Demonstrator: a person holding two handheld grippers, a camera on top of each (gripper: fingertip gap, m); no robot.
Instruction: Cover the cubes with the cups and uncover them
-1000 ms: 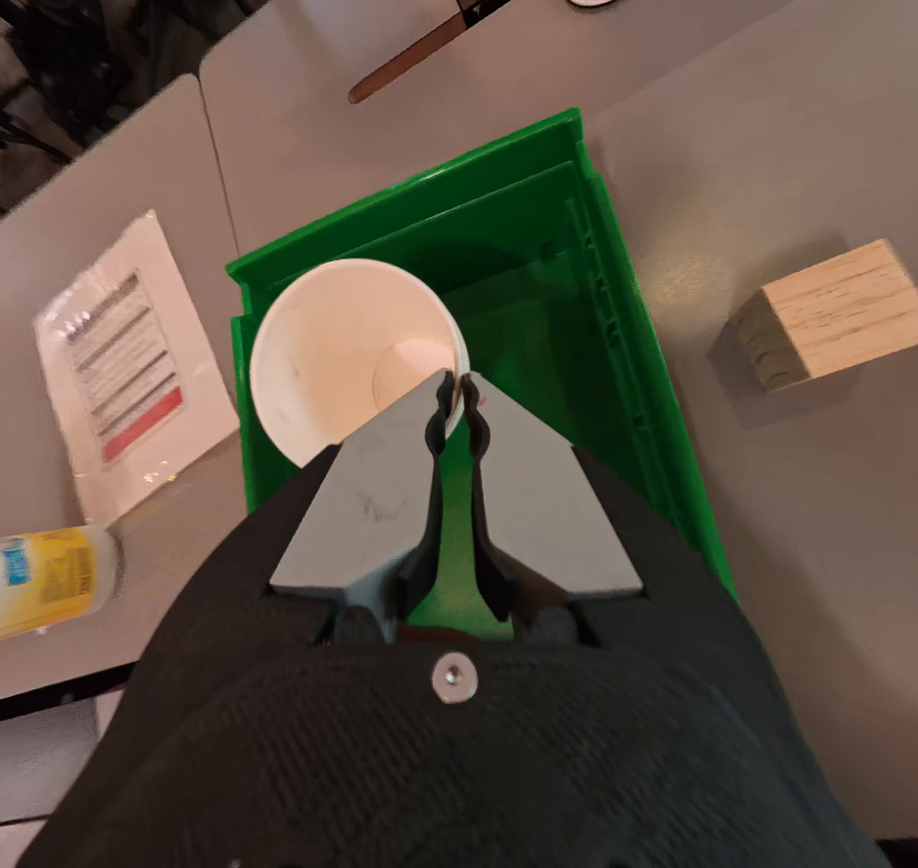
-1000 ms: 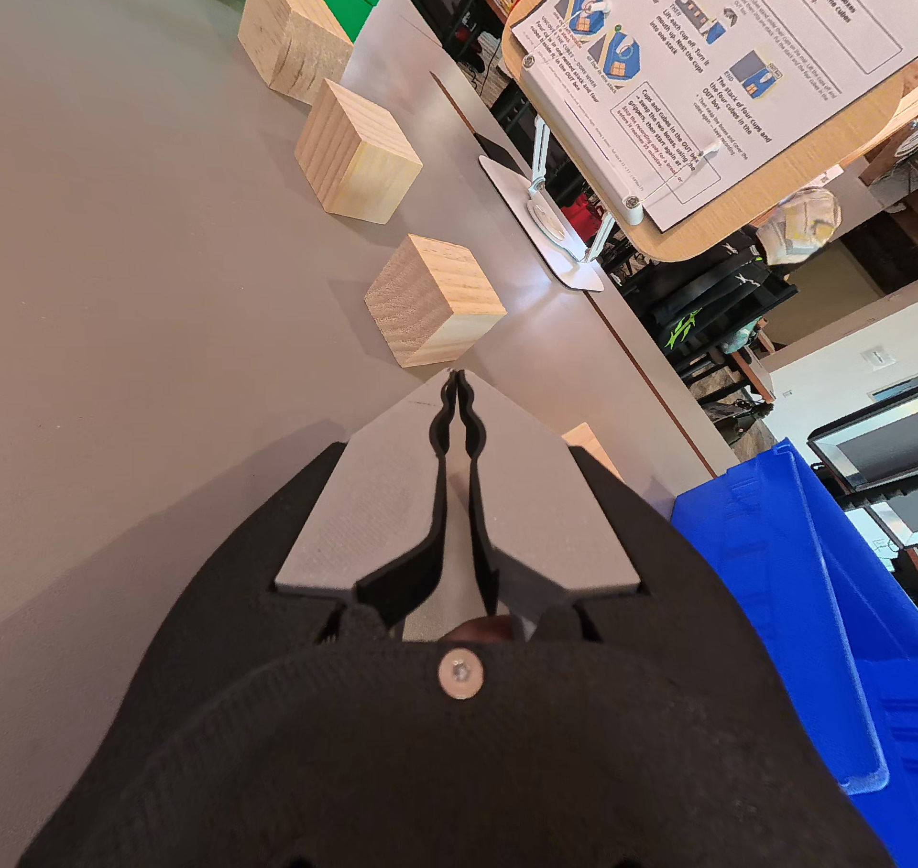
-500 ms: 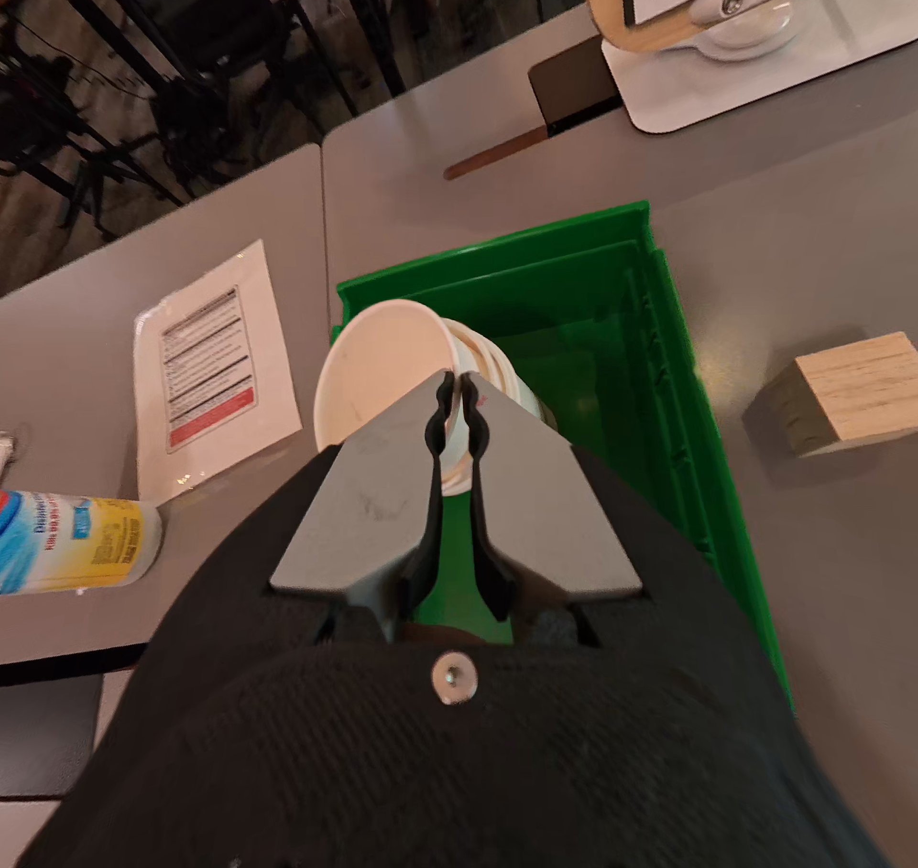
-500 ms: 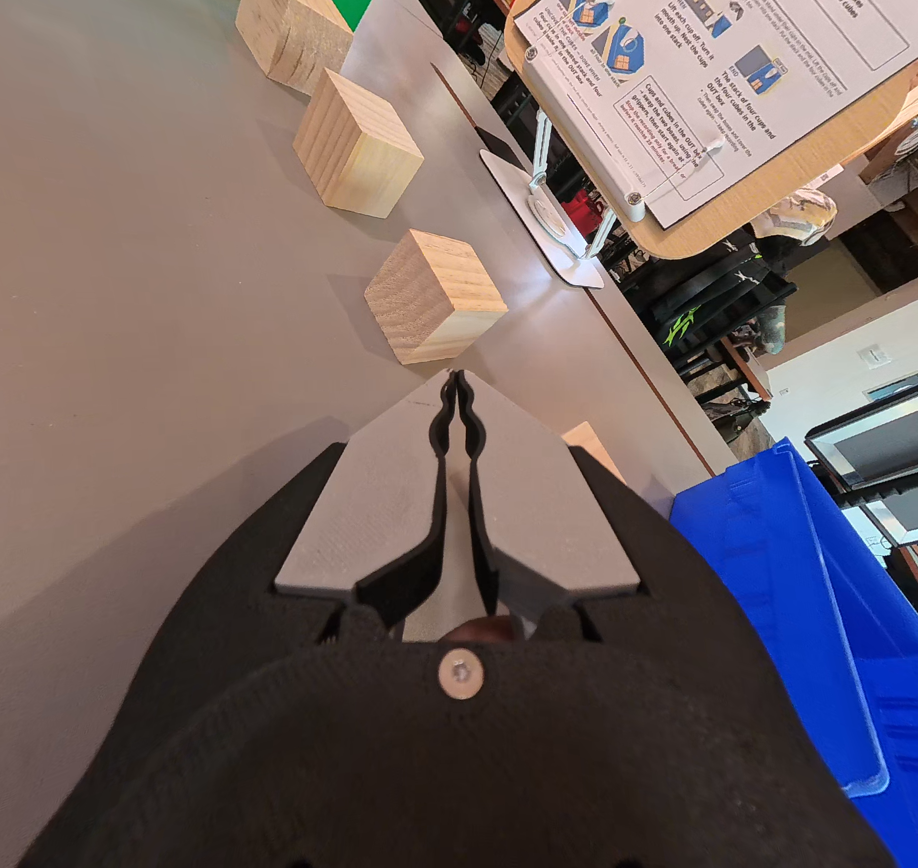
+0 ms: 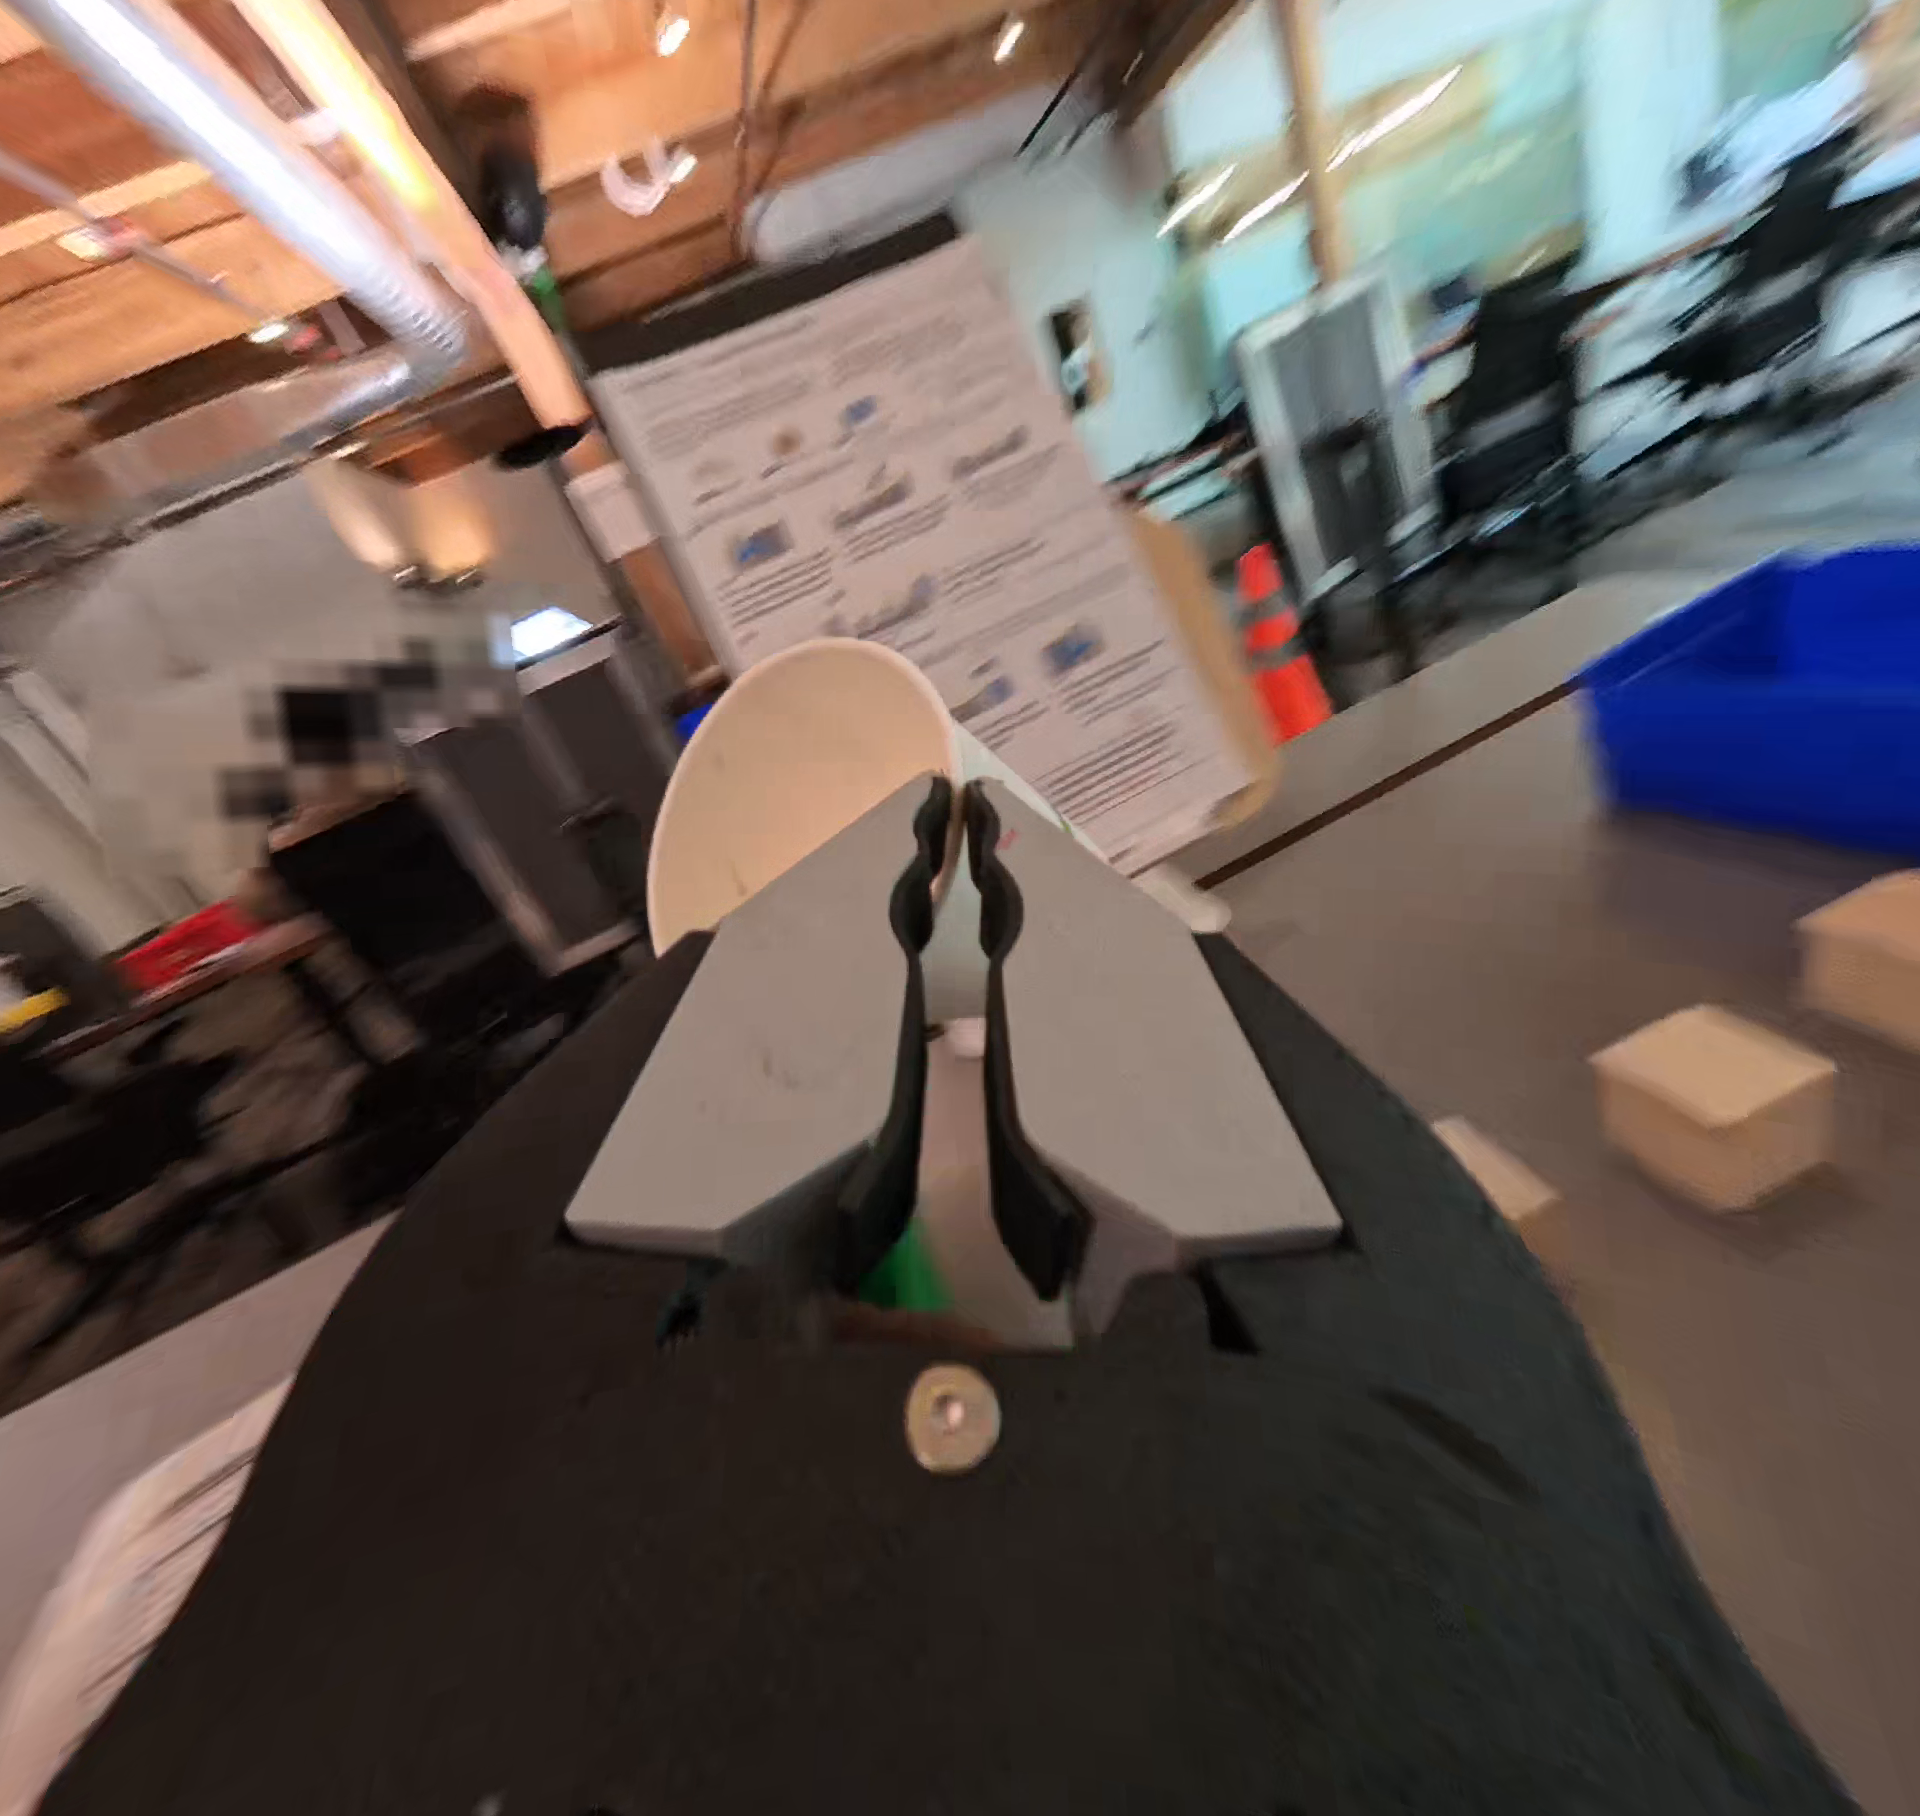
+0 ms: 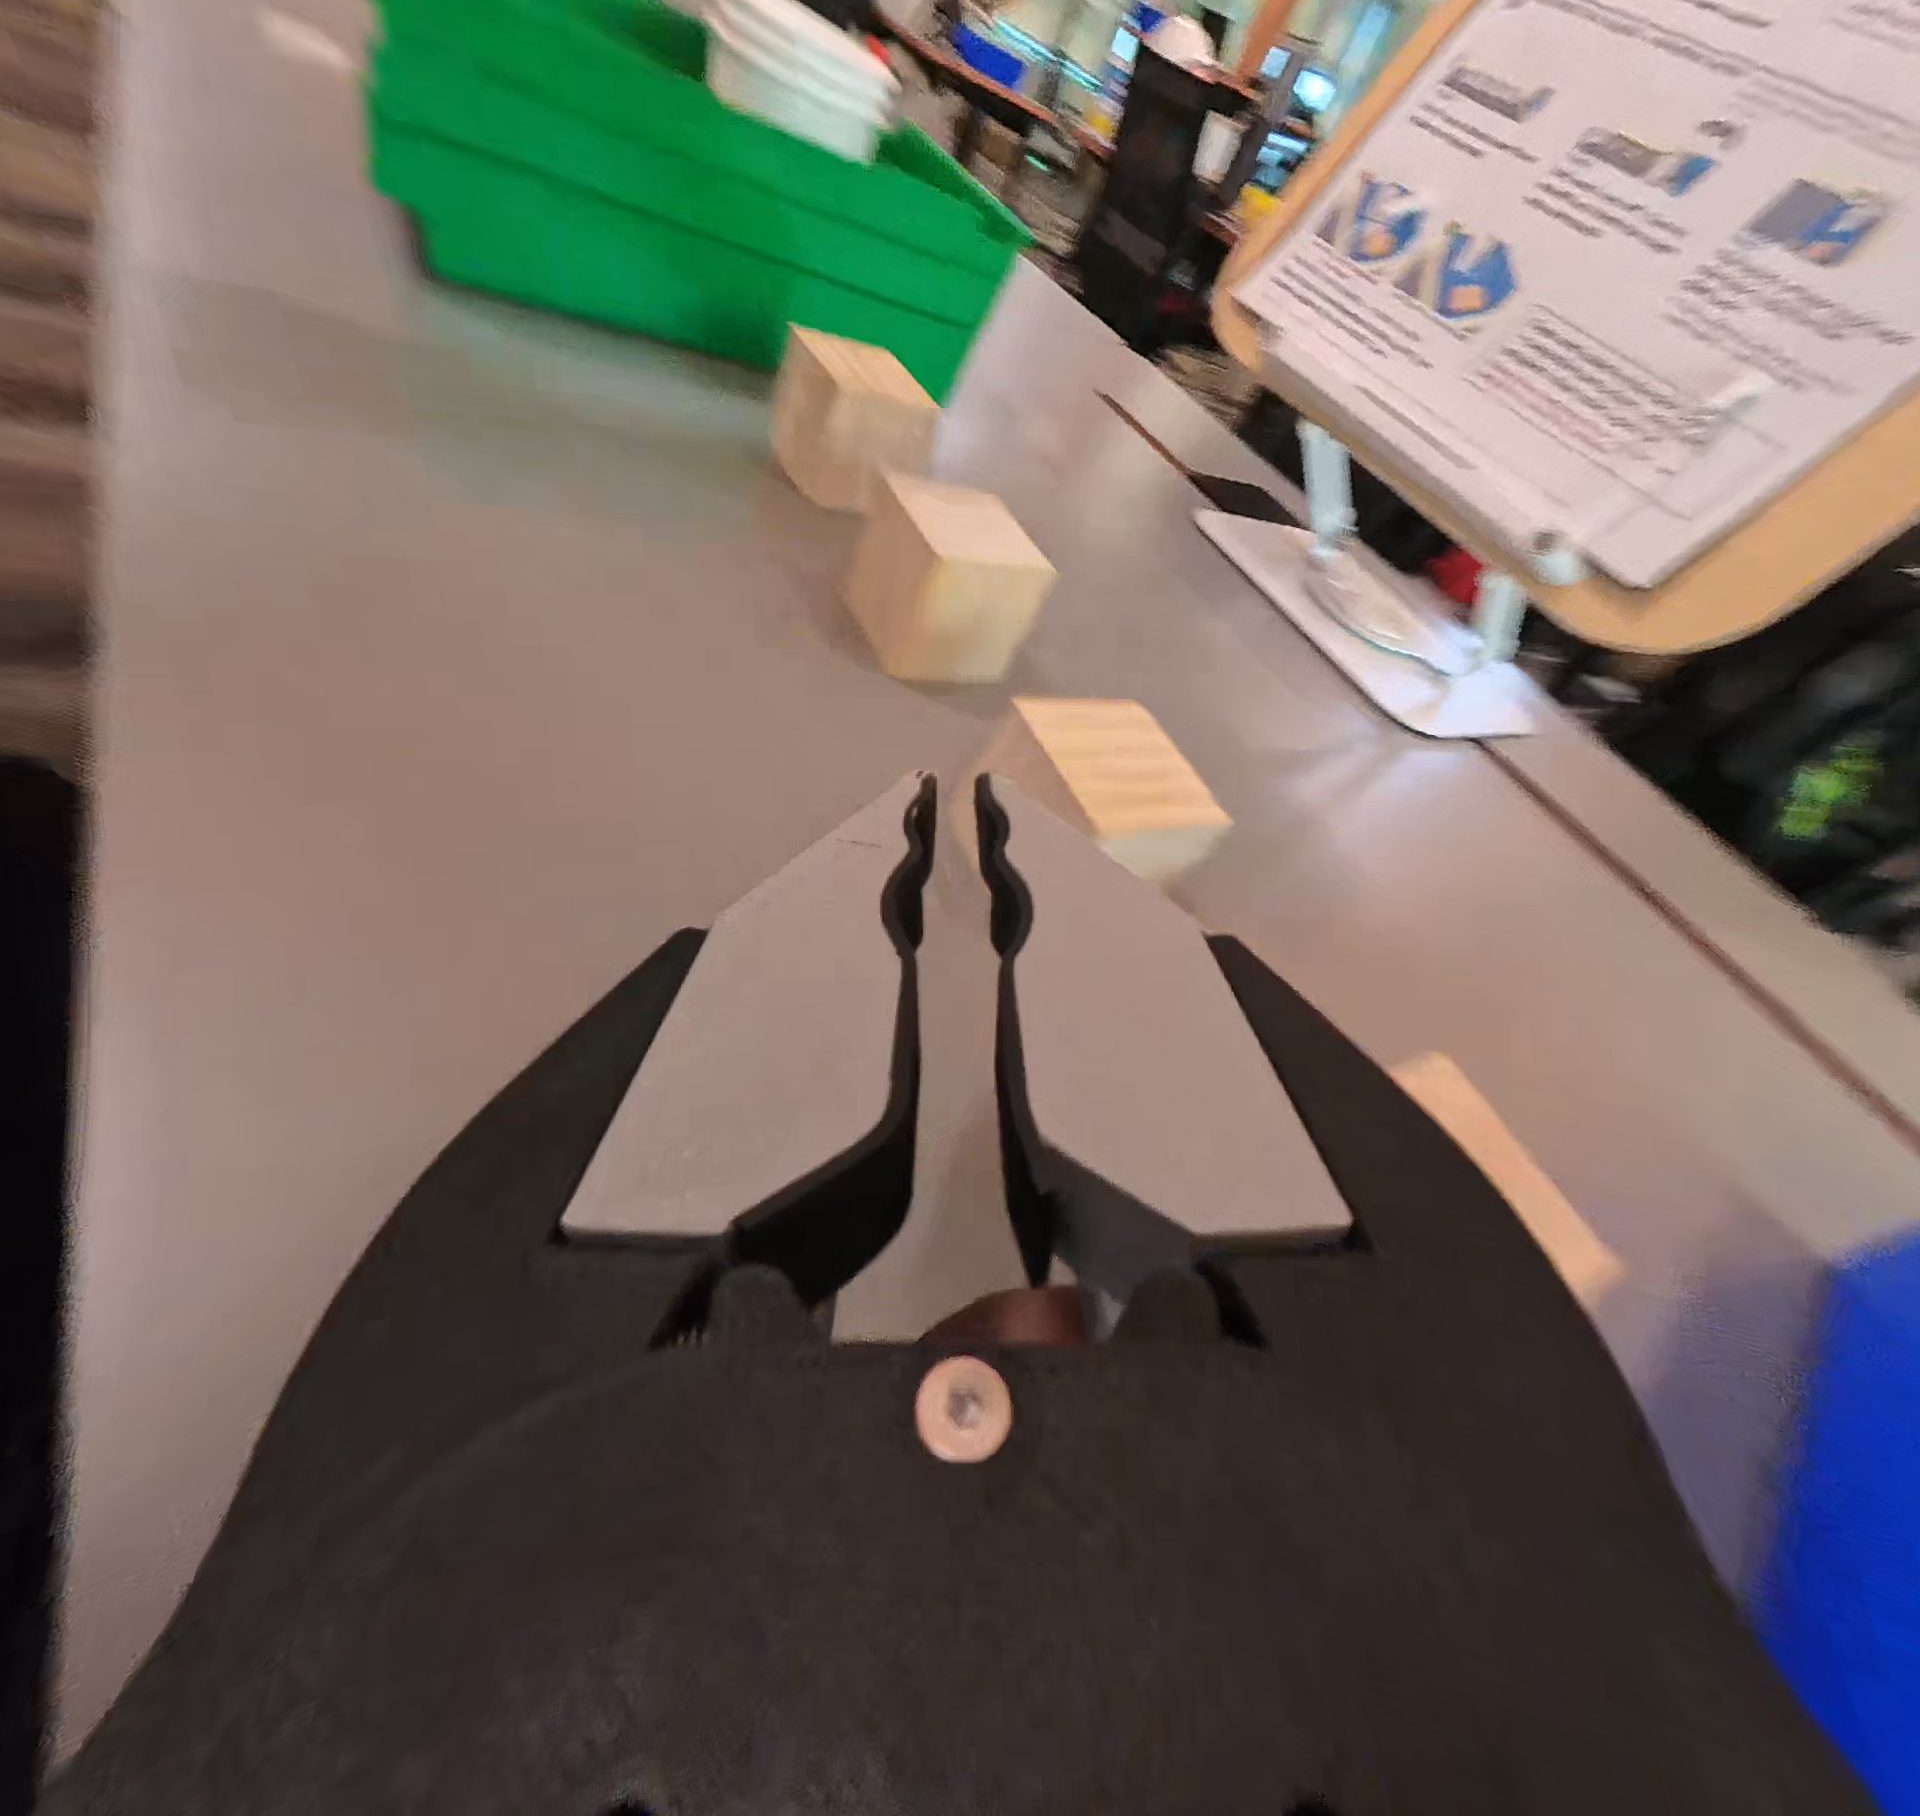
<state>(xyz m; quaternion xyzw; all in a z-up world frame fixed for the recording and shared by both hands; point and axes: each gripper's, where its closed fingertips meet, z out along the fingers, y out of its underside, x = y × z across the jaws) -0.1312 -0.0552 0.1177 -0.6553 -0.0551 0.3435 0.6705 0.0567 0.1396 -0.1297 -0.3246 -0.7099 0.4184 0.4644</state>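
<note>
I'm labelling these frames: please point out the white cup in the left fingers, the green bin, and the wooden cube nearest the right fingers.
white cup (image 5: 774,779): left wrist view, inner wall.
green bin (image 6: 623,197): right wrist view, side wall.
wooden cube (image 6: 1117,764): right wrist view, top face.

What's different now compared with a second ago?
The left gripper, clamped on the rim of the white cups, has lifted them out of the green bin and swung up; its view now faces the room instead of down into the bin. The right gripper has turned toward the bin and parted its fingers slightly, empty. The cubes sit in their row as before.
</note>
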